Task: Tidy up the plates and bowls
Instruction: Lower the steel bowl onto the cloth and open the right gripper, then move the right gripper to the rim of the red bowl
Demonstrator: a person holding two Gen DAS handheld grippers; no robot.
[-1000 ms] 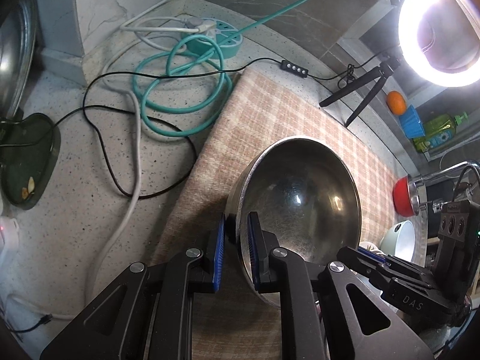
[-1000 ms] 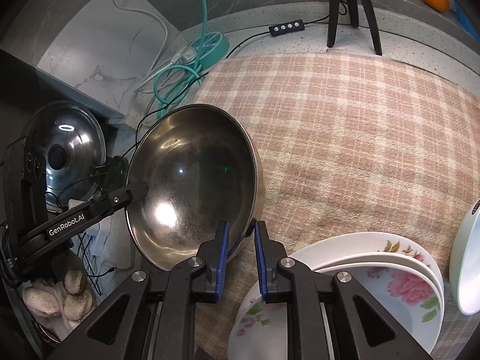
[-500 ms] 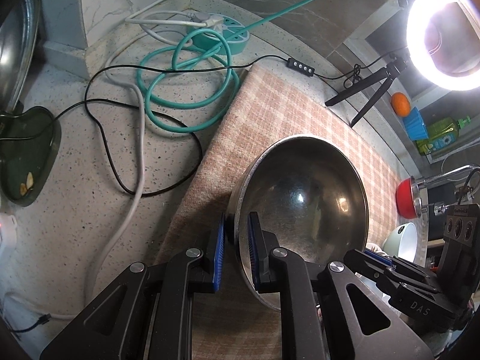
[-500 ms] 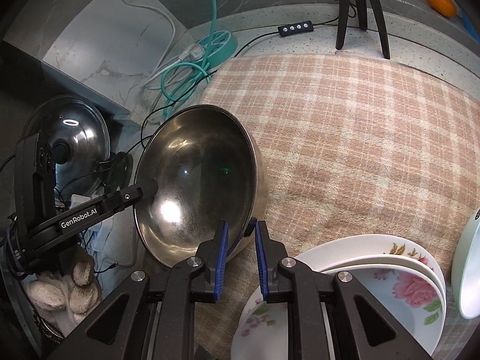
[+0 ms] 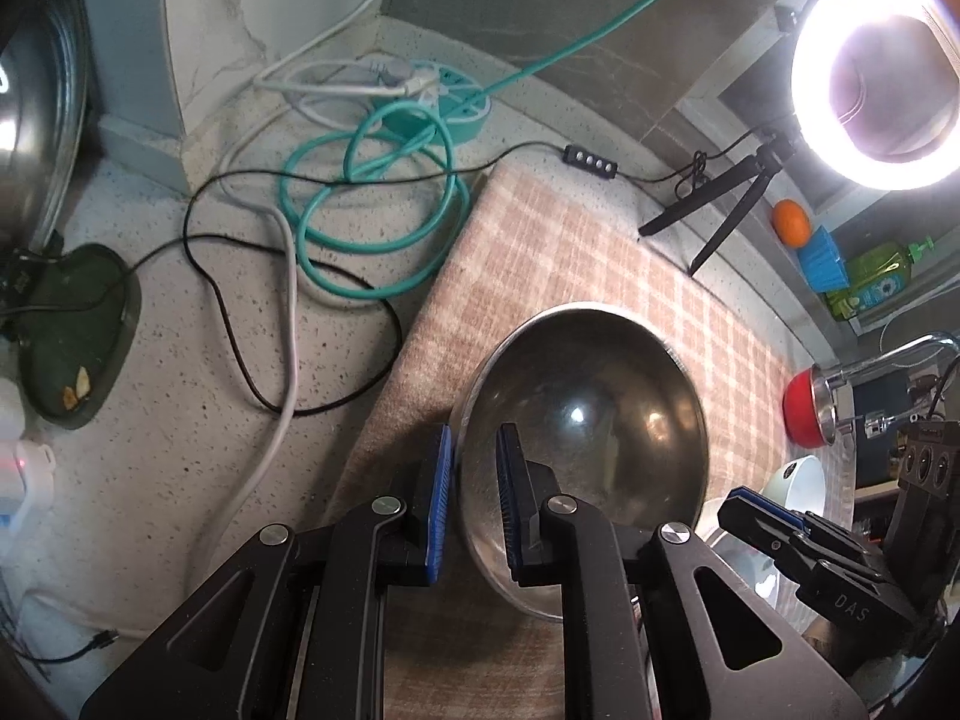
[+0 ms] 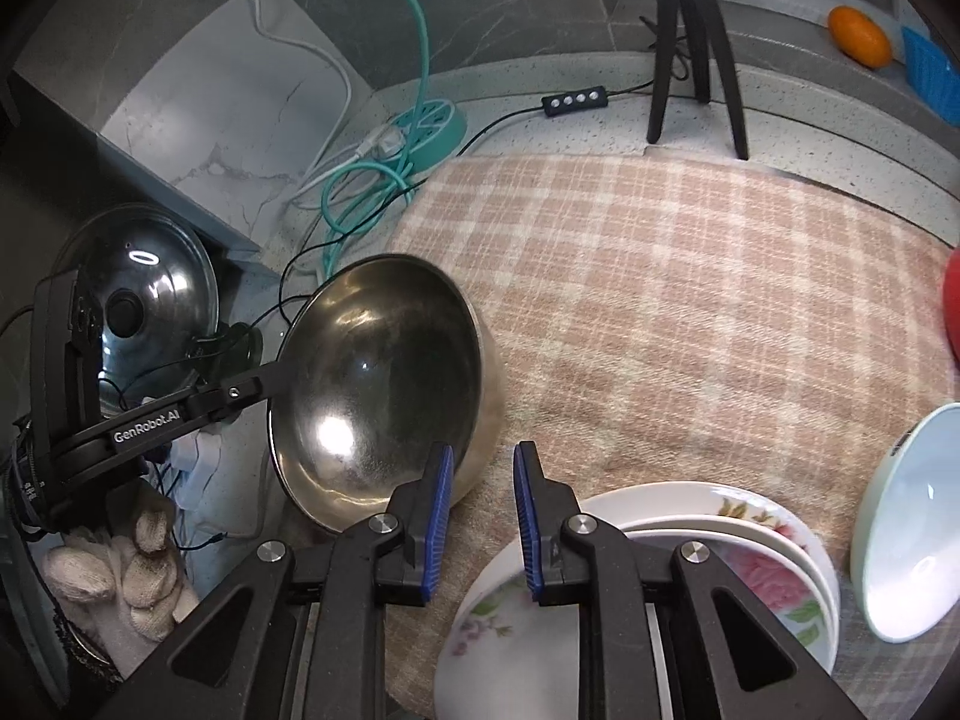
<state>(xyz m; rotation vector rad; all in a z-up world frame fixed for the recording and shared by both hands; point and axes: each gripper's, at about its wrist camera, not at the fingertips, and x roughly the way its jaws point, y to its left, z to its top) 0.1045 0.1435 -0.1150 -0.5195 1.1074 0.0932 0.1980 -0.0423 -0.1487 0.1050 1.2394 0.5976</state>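
Observation:
A large steel bowl (image 5: 594,420) (image 6: 378,378) sits tilted on the checked mat (image 6: 690,300). My left gripper (image 5: 474,486) has its jaws on either side of the bowl's rim, parted a little, not pressing it. My right gripper (image 6: 477,516) is open and empty, just right of the bowl and above a stack of flowered plates (image 6: 774,576). A pale green bowl (image 6: 906,534) stands on edge to the right of the plates. A red bowl (image 5: 801,414) is at the far right.
Teal cable coil and power strip (image 5: 384,192), white and black cords lie left of the mat. A ring light on a tripod (image 5: 876,78) stands at the back. A steel lid (image 6: 150,300) and a dark green dish (image 5: 72,330) are at the left. An orange (image 6: 858,36) lies at the back.
My right gripper has let go of the steel bowl's rim and opened. My left gripper's jaws have widened around the rim. The bowl has settled lower onto the mat.

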